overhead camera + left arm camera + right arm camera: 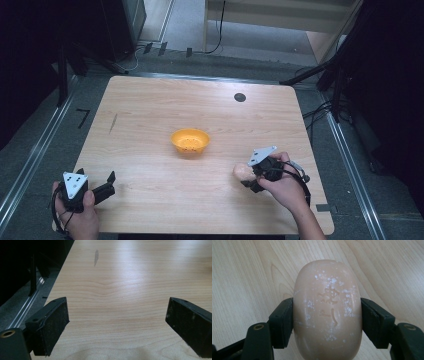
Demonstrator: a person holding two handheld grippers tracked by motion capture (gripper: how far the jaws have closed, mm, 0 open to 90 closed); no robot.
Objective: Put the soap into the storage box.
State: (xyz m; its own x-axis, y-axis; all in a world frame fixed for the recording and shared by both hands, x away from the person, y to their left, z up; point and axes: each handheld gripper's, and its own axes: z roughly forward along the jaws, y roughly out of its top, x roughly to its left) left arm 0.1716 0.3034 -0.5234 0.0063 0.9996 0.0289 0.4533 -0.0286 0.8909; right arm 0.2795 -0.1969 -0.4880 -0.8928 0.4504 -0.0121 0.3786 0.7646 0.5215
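Peach-coloured oval soap bar [327,312], clamped across its short width in the right claw [248,176] near the counter's [150,110] right edge, points left toward the orange plastic bowl [190,141]; the left claw [107,182] gapes empty.

Pale pink soap bar [327,312] (white flecks, stamped mark), clamped between gripper [327,320] jaws, wooden table [242,277] beneath
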